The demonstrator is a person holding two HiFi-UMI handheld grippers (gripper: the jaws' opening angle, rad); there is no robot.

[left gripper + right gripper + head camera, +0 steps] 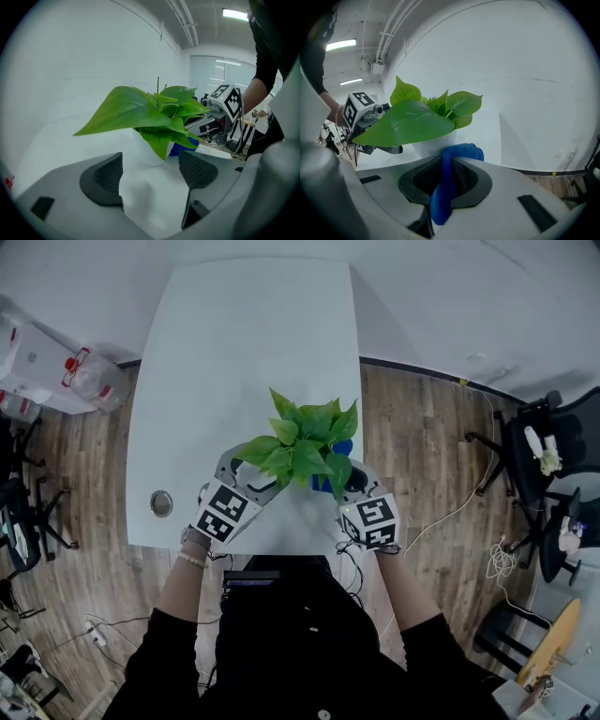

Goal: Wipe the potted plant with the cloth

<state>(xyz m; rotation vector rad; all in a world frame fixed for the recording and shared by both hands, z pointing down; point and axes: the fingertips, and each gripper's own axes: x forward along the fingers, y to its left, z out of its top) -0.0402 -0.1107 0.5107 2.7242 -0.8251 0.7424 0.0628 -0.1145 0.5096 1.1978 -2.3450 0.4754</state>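
While the person stood at the near edge of the long white bench [253,343], the potted plant [302,442], a cluster of broad green leaves in a small white pot [146,152], sat close to that edge between the two tools. Seen from the head view, its leaves hid the pot entirely.

The left hand-held gripper [151,171] was open. Its two dark ribbed pads [105,176] stood well apart, with only bare bench between them. The pot stood just beyond their tips, and one large leaf reached out over the left pad's side.

The right hand-held gripper [445,180] was clamped on the blue terry cloth [461,152]. A strip of the fabric hung down between the closed jaws, and a bunched fold stuck out past their tips. That fold lay right at the foot of the pot, under the lowest big leaf, though whether it actually pressed on the pot could not be told. From the head view, patches of blue showed through the leaves on the plant's right side. From the left gripper view, the cloth peeked out behind the pot under a drooping leaf.

Both tools pointed inward at the plant from opposite sides. A round metal grommet [161,502] was set into the bench to the left. Wood-plank flooring [412,446] and a black office chair [553,442] lay off to the right.
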